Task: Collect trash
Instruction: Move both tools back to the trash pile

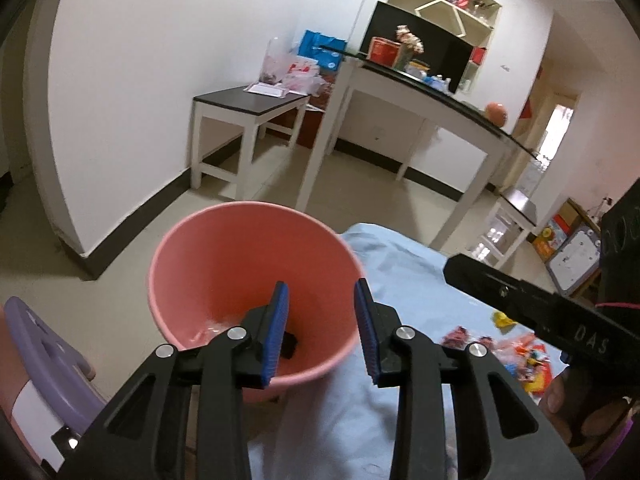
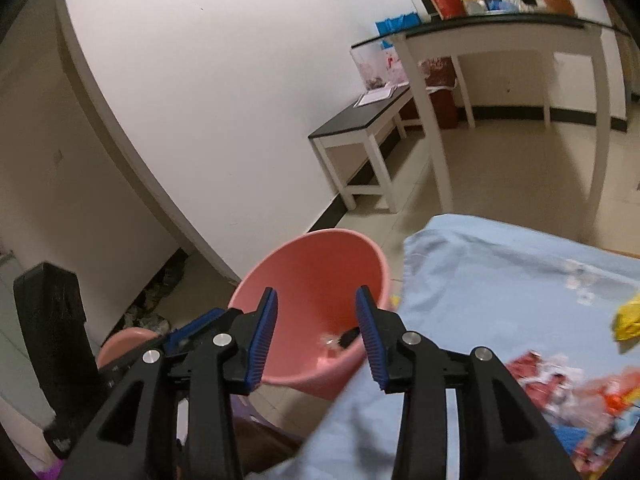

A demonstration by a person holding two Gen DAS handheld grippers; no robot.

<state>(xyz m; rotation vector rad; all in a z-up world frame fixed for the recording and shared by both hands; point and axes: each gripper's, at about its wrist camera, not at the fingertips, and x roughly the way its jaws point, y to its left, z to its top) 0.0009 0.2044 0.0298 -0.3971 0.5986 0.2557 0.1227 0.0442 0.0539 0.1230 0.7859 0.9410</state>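
A pink bucket (image 1: 224, 264) stands on the floor against the edge of a surface draped in light blue cloth (image 1: 404, 280). A small black piece (image 1: 289, 345) and pale scraps lie at its bottom, also seen in the right wrist view as dark and clear bits (image 2: 342, 340). My left gripper (image 1: 322, 334) hangs over the bucket's near rim, open, nothing between its blue pads. My right gripper (image 2: 316, 338) is also open and empty over the pink bucket (image 2: 320, 268). Colourful wrappers (image 1: 524, 356) (image 2: 560, 384) and a yellow scrap (image 2: 628, 320) lie on the cloth.
The right hand-held gripper's black body (image 1: 532, 304) crosses the left view at the right. A low dark-topped bench (image 1: 248, 100) and a tall white table (image 1: 420, 92) stand by the wall. A purple stool (image 1: 36, 340) is at lower left; a black object (image 2: 52, 320) leans by the wall.
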